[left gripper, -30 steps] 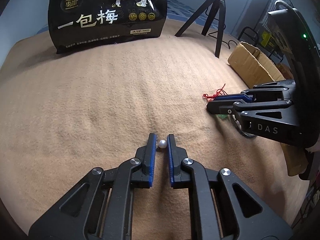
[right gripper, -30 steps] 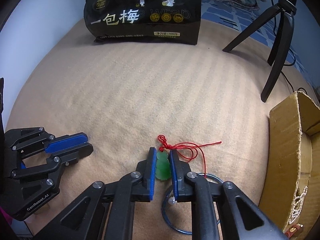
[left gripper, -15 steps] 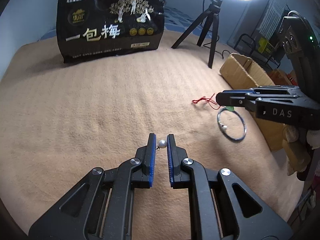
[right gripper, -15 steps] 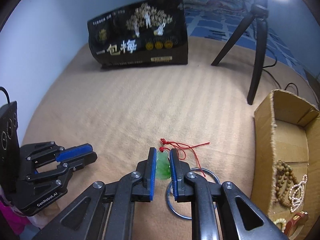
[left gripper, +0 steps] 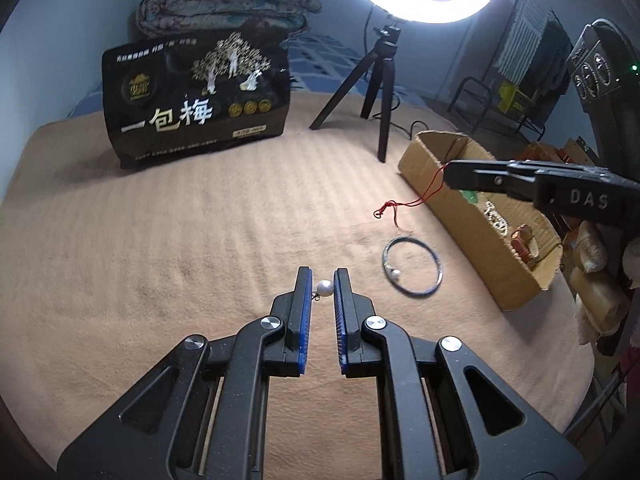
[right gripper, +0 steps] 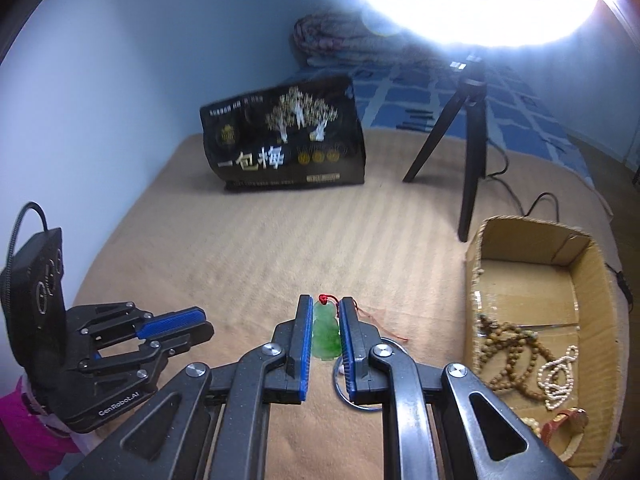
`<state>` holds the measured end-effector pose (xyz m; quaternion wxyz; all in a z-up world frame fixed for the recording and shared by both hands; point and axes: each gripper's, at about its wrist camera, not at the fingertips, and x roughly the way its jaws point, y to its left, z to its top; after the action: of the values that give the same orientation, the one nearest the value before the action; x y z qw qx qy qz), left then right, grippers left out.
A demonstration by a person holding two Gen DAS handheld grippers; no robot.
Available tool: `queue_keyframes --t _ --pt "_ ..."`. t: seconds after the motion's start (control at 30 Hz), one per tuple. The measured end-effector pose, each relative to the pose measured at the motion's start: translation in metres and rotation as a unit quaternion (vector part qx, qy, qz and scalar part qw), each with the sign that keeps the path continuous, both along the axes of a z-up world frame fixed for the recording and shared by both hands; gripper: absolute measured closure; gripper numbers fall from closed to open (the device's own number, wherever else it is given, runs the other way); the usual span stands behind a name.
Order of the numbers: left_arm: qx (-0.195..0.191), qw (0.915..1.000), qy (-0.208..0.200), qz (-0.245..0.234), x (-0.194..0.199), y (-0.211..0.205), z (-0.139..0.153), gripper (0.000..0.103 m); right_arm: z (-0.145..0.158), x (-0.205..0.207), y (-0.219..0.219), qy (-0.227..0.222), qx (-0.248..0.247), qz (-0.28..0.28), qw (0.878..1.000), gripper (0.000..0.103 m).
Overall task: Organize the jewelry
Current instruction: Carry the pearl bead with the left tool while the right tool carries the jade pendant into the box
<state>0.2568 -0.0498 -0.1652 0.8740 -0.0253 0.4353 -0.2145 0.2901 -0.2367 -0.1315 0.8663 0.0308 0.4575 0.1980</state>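
Observation:
My left gripper (left gripper: 323, 286) is shut on a small white pearl earring (left gripper: 324, 288), held above the tan blanket. My right gripper (right gripper: 326, 312) is shut on a green jade pendant (right gripper: 326, 334) with a red cord (left gripper: 416, 200) hanging from it; the left wrist view shows it raised beside the cardboard box (left gripper: 430, 160). The box (right gripper: 532, 292) holds wooden beads (right gripper: 510, 344), a pearl strand (right gripper: 560, 376) and a red-strapped watch (right gripper: 568, 424). A blue-grey bangle with a pearl (left gripper: 414, 266) lies on the blanket between the grippers.
A black snack bag (left gripper: 196, 104) stands at the back of the blanket. A black tripod (left gripper: 380, 76) with a bright ring light stands behind the box. A folded quilt (left gripper: 224, 0) lies further back. Clutter sits beyond the bed's right edge.
Both grippers have risen from the blanket with their items. The right gripper has carried the pendant up and toward the box, its red cord trailing off the blanket.

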Motion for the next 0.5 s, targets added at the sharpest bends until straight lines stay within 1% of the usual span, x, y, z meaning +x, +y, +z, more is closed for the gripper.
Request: queue_keyframes --t 0.3,0.5 --pt "-0.012 0.9997 -0.018 -0.013 -0.003 -0.020 0.024 0.094 0.044 -0.026 -0.042 -0.038 0.015 -0.029 0.999 0.092" --pt "-0.021 0.9990 -0.028 -0.026 -0.004 -0.040 0.039 0.094 0.063 -0.041 -0.074 -0.057 0.015 -0.054 0.997 0.092"
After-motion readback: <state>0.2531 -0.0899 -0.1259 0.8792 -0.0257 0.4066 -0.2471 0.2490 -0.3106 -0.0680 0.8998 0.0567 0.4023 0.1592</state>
